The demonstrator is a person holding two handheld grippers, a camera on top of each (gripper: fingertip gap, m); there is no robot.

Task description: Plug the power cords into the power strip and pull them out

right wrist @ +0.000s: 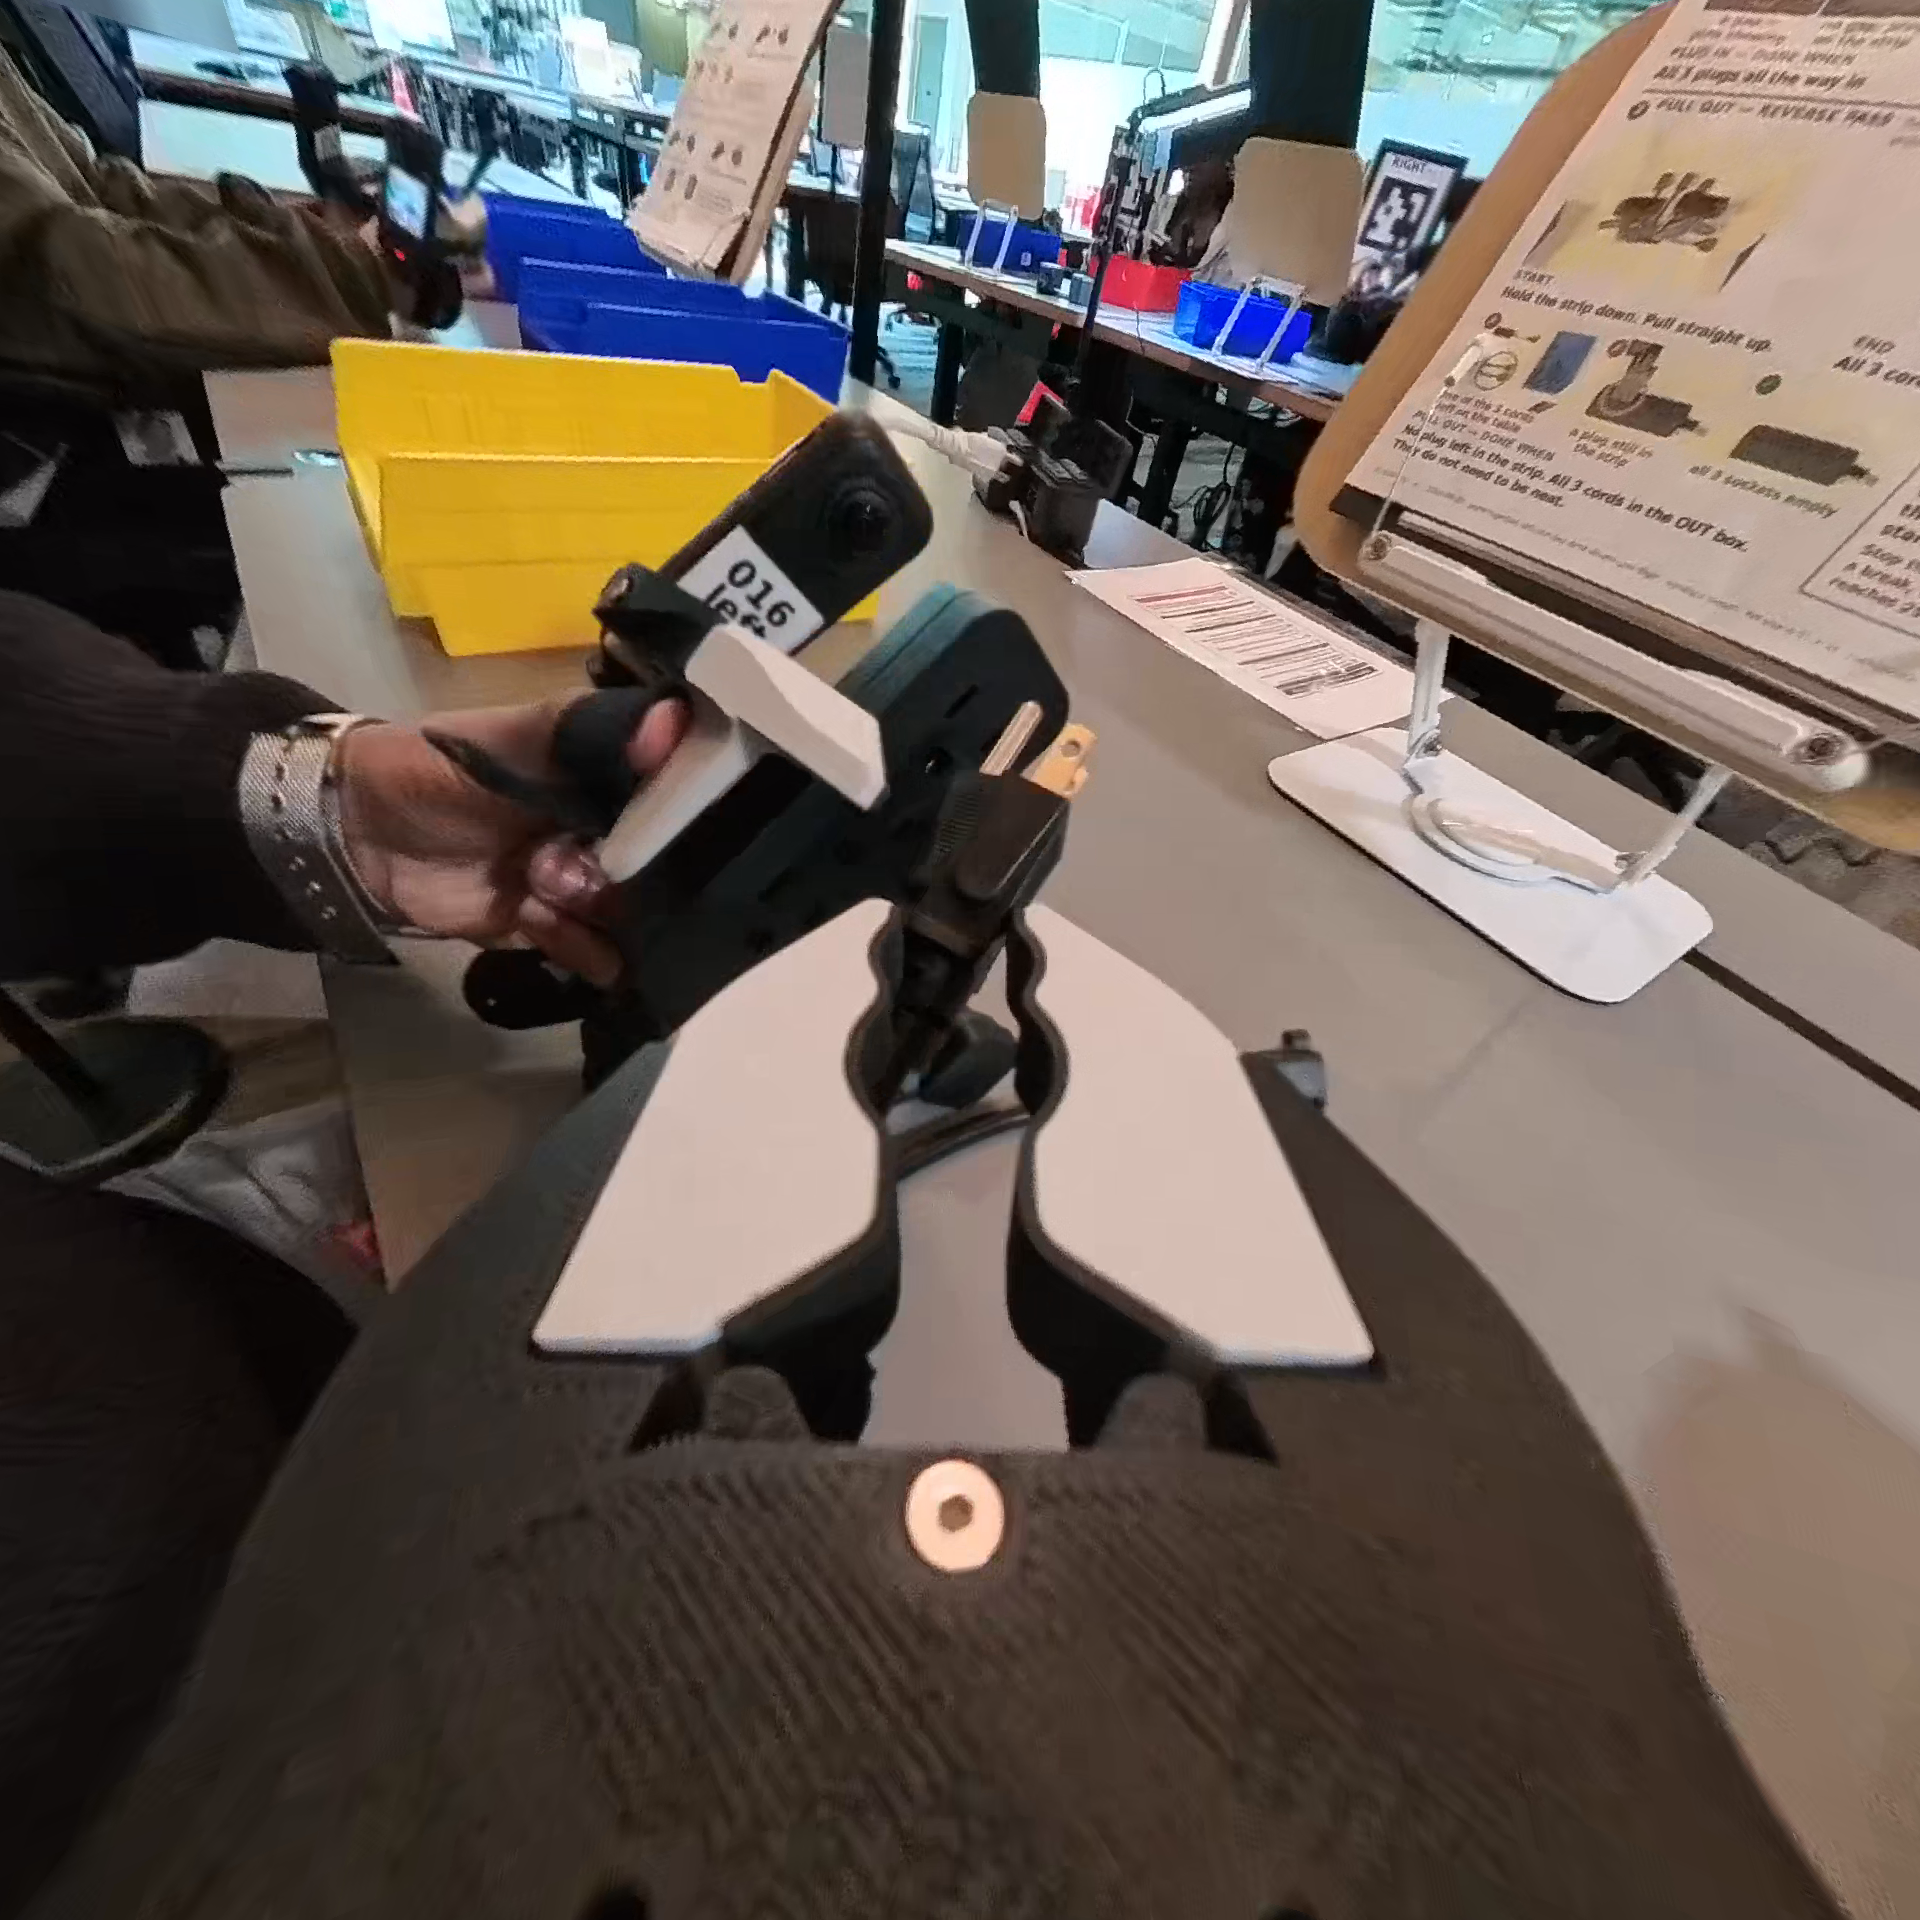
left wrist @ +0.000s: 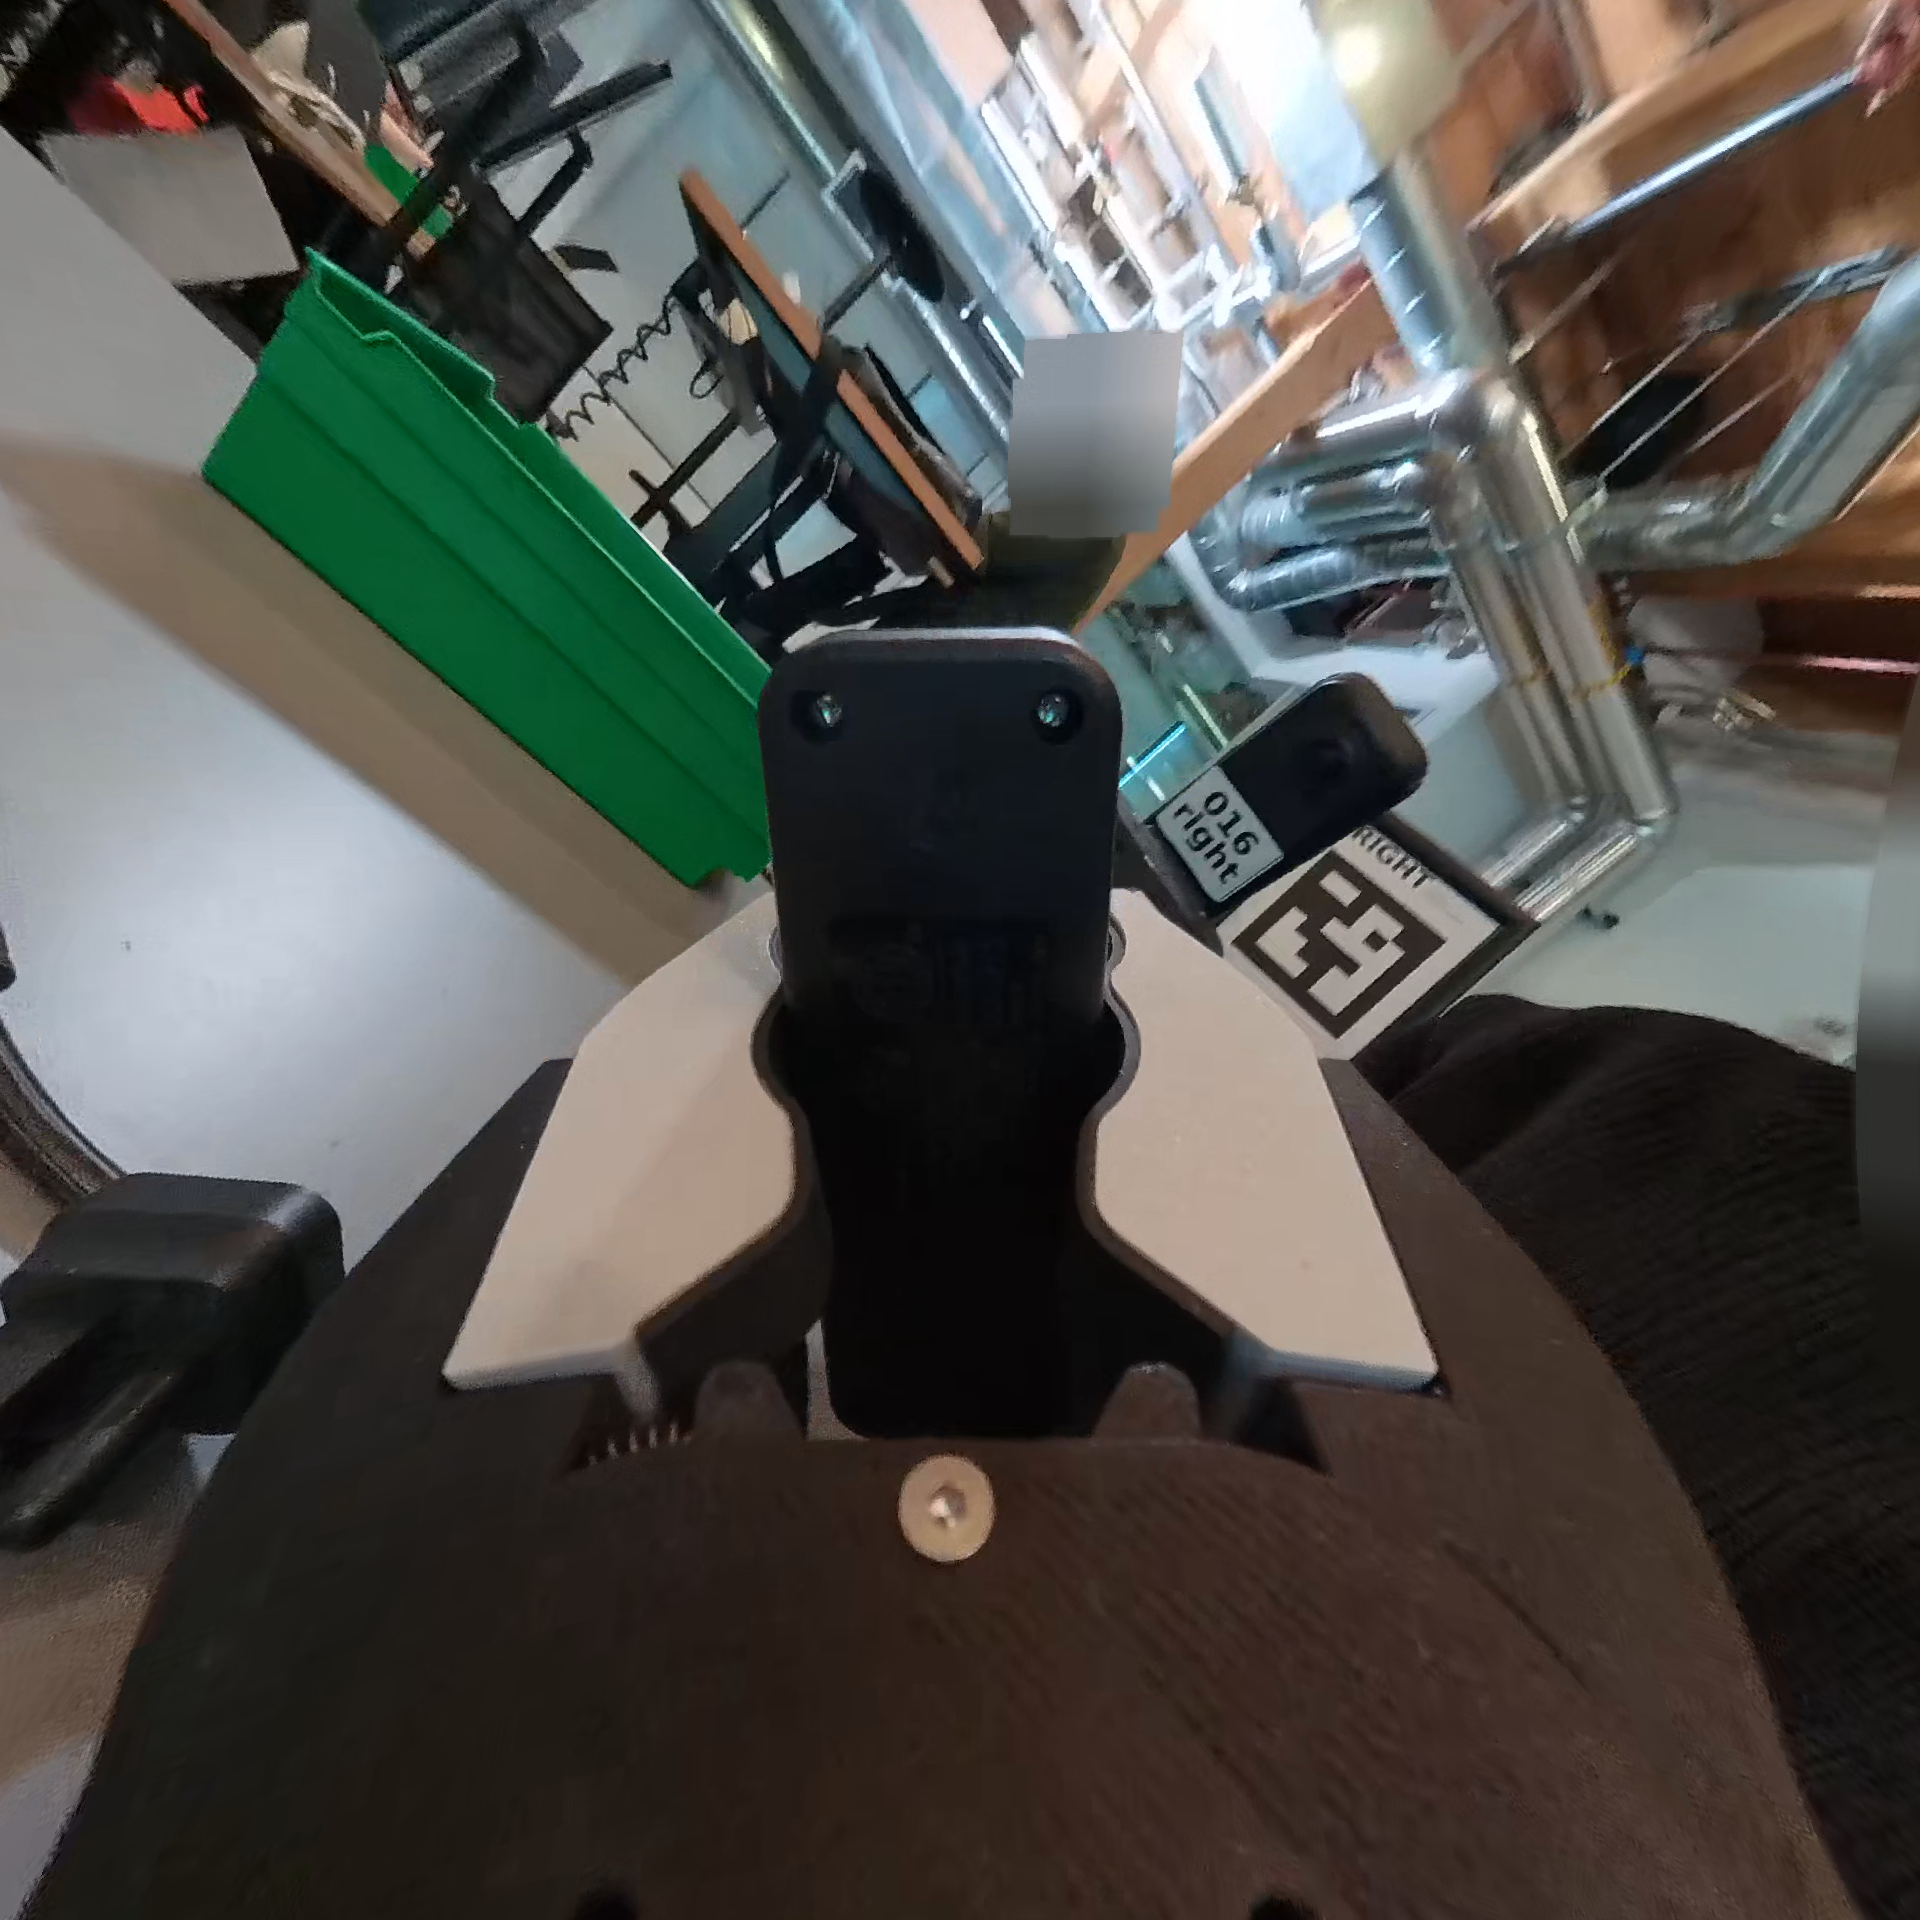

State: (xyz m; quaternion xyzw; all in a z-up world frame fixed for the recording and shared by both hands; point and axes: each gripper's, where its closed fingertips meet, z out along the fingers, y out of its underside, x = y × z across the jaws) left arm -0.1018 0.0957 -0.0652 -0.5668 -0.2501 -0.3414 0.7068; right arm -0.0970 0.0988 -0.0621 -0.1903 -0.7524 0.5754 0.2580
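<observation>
- The grey counter (right wrist: 1299, 935) carries a yellow bin (right wrist: 540, 488) at its far left and a document stand (right wrist: 1496, 842) with an instruction sheet on the right. Nothing of the task rests on the counter here, since both task pieces are held up in the air above its near edge.
- The power strip (left wrist: 940, 935), a black slab, is pinched in the left claw (left wrist: 940, 997) across its narrow width. It is likely lifted so that its socket face can be turned toward the plug. In the left wrist view its long axis runs straight out along the fingers, with the screwed back plate facing the camera. In the right wrist view it stands tilted, top leaning right.
- The plug (right wrist: 1003, 821) of a power cord is pinched at its ribbed neck by the right claw (right wrist: 951, 997), just beside the strip's face. Its prongs (right wrist: 1044, 740) point up and away to the right, not yet into any socket; its cord trails down between the fingers.
- Judged from this, insertion is still ahead, and the prongs need turning toward the strip.
</observation>
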